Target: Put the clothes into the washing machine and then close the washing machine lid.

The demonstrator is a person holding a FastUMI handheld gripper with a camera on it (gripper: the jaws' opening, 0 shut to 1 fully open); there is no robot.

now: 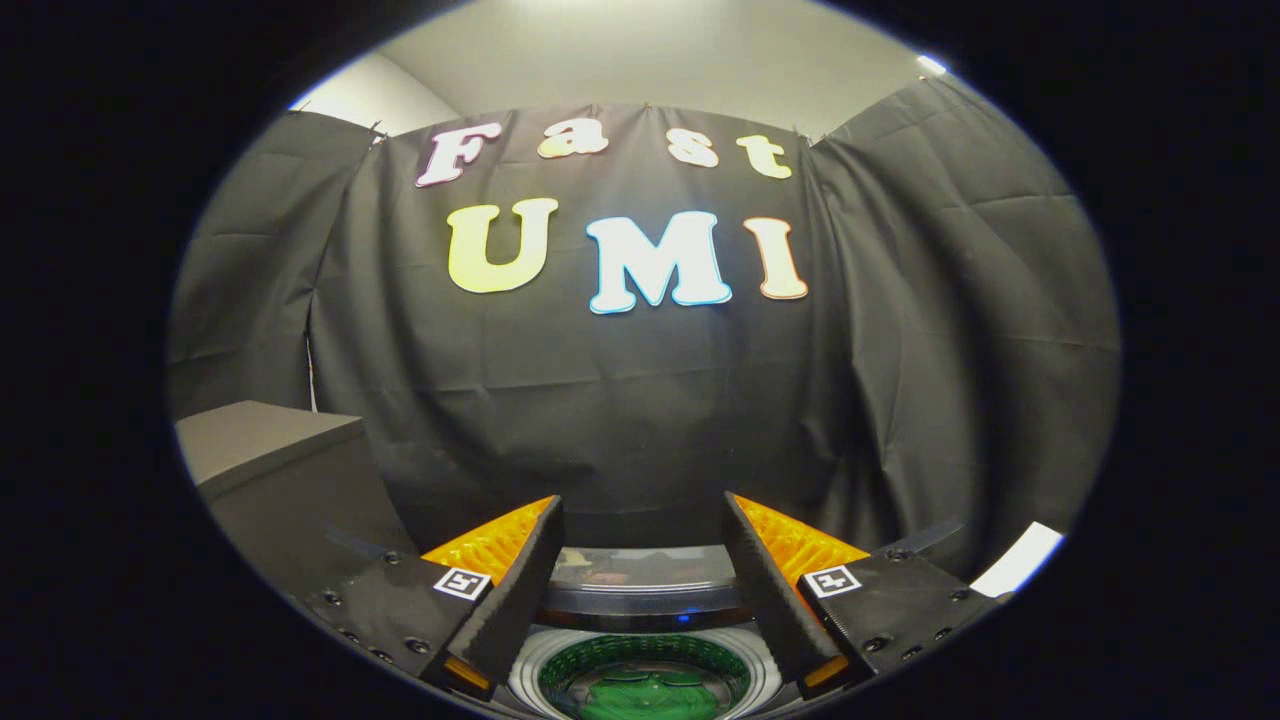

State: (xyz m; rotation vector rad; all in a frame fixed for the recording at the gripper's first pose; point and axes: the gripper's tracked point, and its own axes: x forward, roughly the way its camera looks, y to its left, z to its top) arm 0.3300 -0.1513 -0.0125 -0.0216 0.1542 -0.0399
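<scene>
- hand-held gripper (640,590) wide, holding nothing
- green clothes (645,690) already in washer drum (645,655), below fingers
- lid (640,580) open, upright beyond
- risk: fingers slip off lid edge, lid slams or stays open

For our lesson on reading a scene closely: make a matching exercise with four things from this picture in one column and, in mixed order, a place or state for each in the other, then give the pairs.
Things
1. gripper
2. green cloth
3. lid
4. grey box

Places or states
A. raised, behind the tub opening
B. off to the left, against the booth wall
C. open, holding nothing
D. down inside the washing machine tub

Pairs: 1-C, 2-D, 3-A, 4-B
</scene>
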